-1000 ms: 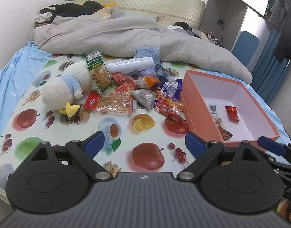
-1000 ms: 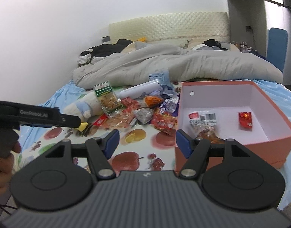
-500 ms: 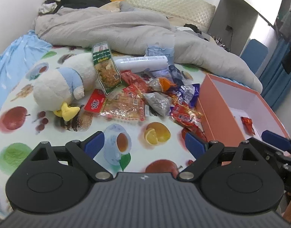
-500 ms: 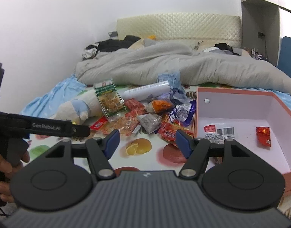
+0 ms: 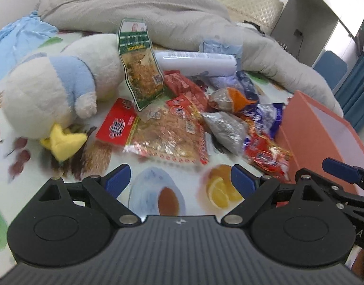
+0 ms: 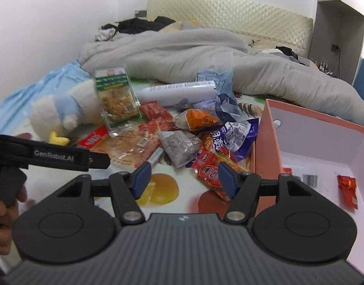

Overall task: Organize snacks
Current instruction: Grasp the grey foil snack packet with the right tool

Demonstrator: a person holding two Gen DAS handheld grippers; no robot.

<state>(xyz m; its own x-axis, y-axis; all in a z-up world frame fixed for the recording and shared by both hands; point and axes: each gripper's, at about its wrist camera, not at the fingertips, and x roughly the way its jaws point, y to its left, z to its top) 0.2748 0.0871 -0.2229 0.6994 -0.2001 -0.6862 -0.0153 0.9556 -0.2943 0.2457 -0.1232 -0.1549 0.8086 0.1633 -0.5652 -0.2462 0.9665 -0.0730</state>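
Note:
A pile of snack packets lies on the fruit-print sheet. It includes a clear noodle-like packet (image 5: 167,135), a flat red packet (image 5: 116,128), a grey packet (image 5: 224,128) and a red packet (image 6: 210,171) beside the box. A green-topped packet (image 5: 140,71) leans on the plush. The salmon box (image 6: 265,142) at the right holds a small red packet (image 6: 347,185) and a barcoded packet (image 6: 309,179). My left gripper (image 5: 179,175) hovers open just short of the pile. My right gripper (image 6: 183,174) is open with its jaws closing a little; nothing is between them.
A white plush duck (image 5: 51,90) lies left of the pile. A white tube (image 5: 196,63) and a grey duvet (image 5: 158,16) lie behind it. The left tool's black body (image 6: 53,156), held by a hand, crosses the right wrist view's left side.
Both grippers have moved forward and down toward the snack pile, which now fills more of each view. No snack has moved.

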